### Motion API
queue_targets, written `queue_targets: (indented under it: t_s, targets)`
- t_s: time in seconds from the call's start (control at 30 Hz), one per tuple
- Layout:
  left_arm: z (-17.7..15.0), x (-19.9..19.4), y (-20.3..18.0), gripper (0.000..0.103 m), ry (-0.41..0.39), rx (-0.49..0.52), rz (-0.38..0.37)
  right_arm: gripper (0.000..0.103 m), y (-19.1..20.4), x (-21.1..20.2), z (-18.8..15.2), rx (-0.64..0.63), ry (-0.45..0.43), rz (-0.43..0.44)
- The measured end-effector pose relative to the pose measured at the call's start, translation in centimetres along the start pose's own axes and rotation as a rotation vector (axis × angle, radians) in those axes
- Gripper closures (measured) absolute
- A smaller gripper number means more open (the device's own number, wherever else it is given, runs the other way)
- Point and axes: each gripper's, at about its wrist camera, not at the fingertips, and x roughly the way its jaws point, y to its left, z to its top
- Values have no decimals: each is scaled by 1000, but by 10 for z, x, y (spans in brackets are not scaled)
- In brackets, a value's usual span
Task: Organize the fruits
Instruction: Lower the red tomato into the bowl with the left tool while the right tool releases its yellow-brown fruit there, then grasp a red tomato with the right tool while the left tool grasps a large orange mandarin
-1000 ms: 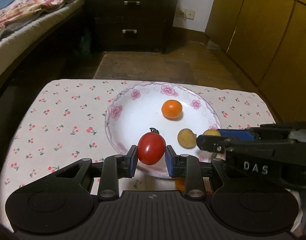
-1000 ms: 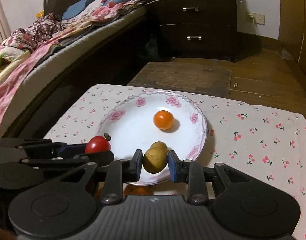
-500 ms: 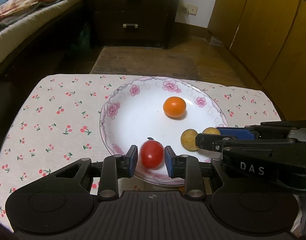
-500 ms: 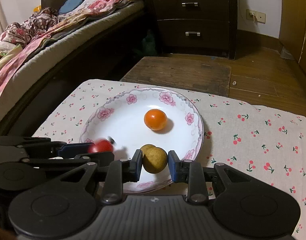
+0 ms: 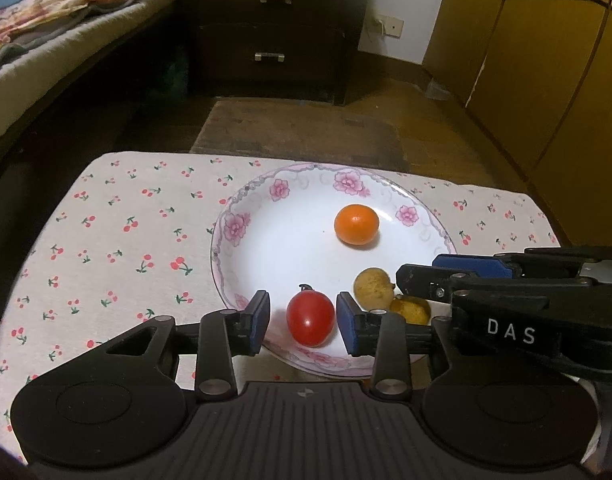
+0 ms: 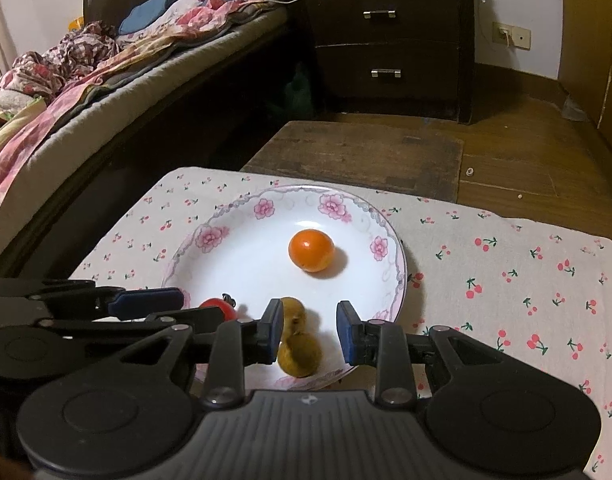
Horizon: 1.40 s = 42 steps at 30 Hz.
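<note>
A dim bedroom, as we see it past the table (image 5: 105,220) and its cherry-print cloth.

We look across a wooden floor (image 6: 526,152) to a dark two-drawer nightstand (image 6: 390,44) against a white wall (image 5: 402,8) with a socket (image 6: 512,34). On our left runs a bed (image 6: 117,80) heaped with rumpled bedding (image 6: 65,52); yellow-brown wardrobe doors (image 5: 546,60) stand on the right. A worn wooden board (image 6: 362,152) lies just beyond the table.

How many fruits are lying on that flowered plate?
4. An orange fruit sits toward the plate's far right; a red cherry tomato lies at the near rim; two yellow-brown fruits touch each other just right of it. More could be hidden below the near rim.
</note>
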Motion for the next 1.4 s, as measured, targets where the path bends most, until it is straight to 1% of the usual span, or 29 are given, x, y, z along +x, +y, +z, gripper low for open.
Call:
queue_targets:
  t_s: [0.1, 0.23, 0.53, 0.67, 0.8, 1.1, 1.4]
  targets:
    - [1, -3, 0, 56, -8, -1, 0, 63, 0, -2, 1, 3, -6, 0]
    - [2, -6, 1, 52, -13, -6, -3, 63, 0, -6, 2, 2, -15, 0]
    - [0, -18, -1, 51, -25, 1, -4, 63, 0, -24, -1, 6, -31, -14]
    - [-3, -24, -1, 50, -25, 4, 0, 63, 3, -32, -5, -15, -35, -26]
    - [-9, -28, 0, 50, -17, 7, 0, 63, 3, -42, -12, -8, -32, -23]
    - [-25, -40, 3, 49, 10, 9, -4, 63, 17, -52, -38, -32, 13, 3]
    - [-43, -42, 11, 49, 57, -12, -13, 63, 22, -47, -54, -42, 69, 9]
